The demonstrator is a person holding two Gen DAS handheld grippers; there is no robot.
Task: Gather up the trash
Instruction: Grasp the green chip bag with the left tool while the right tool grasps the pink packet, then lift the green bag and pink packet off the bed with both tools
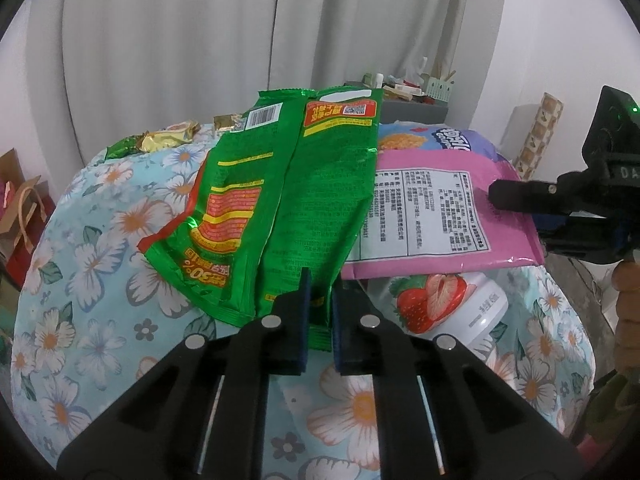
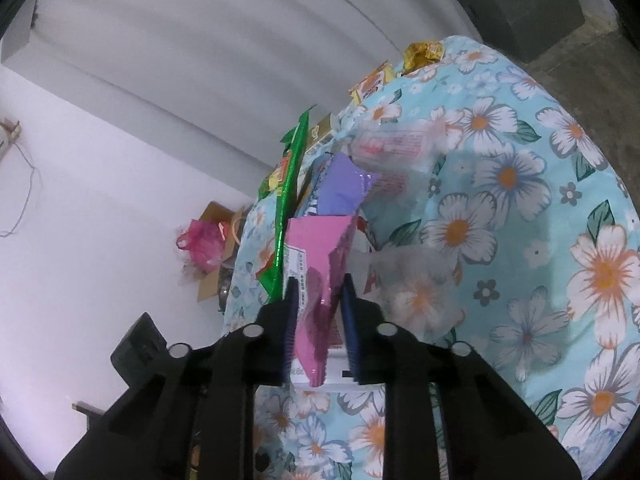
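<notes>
Floral blue cloth point(image 1: 80, 264) covers the round table that spreads under and ahead of both pairs of jaws, and it is the biggest thing in either view. On it, the pink snack bag point(image 1: 440, 208) lies flat ahead and to the right of the left gripper point(image 1: 320, 312), its long axis running crosswise toward the right gripper point(image 1: 496, 196), whose jaws are closed on that bag's near edge; from the right wrist view the pink film point(image 2: 320, 272) stands pinched between the blue pads. Next in size, the green wrapper point(image 1: 288, 200) runs straight away from the left jaws, its long axis in line with the fingers, and its near end is clamped between them, so the left jaws are closed on it. Each hand already has the piece nearer to it. A strawberry cup point(image 1: 452, 308) lies on its side just right of the left jaws, under the pink bag. Smaller gold wrappers point(image 1: 168, 138) sit at the far rim, well beyond both, probably for later.
</notes>
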